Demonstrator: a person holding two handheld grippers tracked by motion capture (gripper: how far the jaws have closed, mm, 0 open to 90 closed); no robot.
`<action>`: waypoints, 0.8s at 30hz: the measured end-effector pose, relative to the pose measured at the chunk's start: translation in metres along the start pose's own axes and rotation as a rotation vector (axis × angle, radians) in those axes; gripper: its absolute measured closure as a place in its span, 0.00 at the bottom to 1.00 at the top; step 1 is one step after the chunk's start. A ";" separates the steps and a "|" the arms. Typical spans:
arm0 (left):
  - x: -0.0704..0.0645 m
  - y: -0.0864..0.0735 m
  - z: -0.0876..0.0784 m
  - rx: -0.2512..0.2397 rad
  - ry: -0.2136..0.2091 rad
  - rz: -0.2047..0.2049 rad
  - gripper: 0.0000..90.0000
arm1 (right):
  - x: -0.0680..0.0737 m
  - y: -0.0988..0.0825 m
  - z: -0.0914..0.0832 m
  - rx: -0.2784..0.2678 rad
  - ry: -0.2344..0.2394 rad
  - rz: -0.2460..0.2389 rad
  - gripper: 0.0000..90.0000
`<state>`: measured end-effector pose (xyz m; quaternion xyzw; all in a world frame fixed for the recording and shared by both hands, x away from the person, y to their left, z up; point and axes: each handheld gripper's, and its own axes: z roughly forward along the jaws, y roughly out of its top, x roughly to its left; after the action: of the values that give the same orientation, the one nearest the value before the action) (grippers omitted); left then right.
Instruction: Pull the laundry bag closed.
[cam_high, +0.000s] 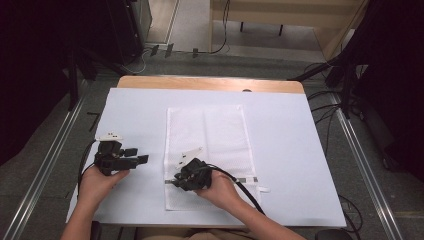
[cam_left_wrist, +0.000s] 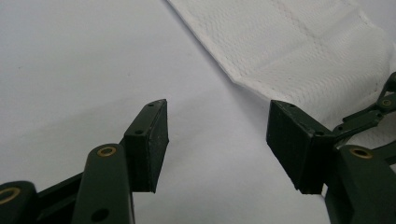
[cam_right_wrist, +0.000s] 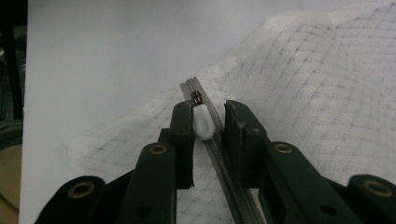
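Looking along your right gripper (cam_right_wrist: 208, 121), you have the white zipper pull (cam_right_wrist: 203, 122) sitting exactly between the jaws, in the middle of the right gripper view. The left jaw seems to touch the pull, while a thin gap shows at the other side, so I judge the jaws are narrow but not yet pressing on it. The grey zipper (cam_right_wrist: 224, 163) runs from the bottom middle of that frame up toward the centre, along the same line as the jaws (this is the relation that matters), and the slider is at its far end, near the edge of the white mesh bag (cam_high: 207, 150).

In the high view, the bag lies flat at the centre of the tabletop (cam_high: 300, 130), with its long side going from lower to upper frame, and the right gripper (cam_high: 176, 182) rests over its lower left part. Your left gripper (cam_high: 137, 155) is at the left of the frame, off the bag, jaws wide apart and holding nothing. So the right hand is clearly the nearer one; probably you only need to close on the pull and draw it along the zipper line.
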<state>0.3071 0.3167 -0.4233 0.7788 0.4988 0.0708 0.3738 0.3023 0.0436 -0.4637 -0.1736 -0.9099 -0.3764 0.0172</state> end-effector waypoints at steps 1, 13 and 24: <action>0.000 0.000 0.000 -0.001 0.000 0.001 0.44 | 0.000 0.000 0.001 -0.001 0.001 -0.001 0.82; -0.002 0.000 0.001 0.006 -0.005 0.008 0.44 | 0.000 -0.002 0.007 -0.028 0.009 -0.024 0.92; -0.014 0.002 -0.001 0.031 -0.058 0.026 0.48 | -0.006 0.003 -0.008 -0.068 0.015 0.011 0.92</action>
<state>0.3013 0.3049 -0.4179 0.7925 0.4787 0.0455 0.3750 0.3084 0.0385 -0.4570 -0.1762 -0.8955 -0.4083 0.0204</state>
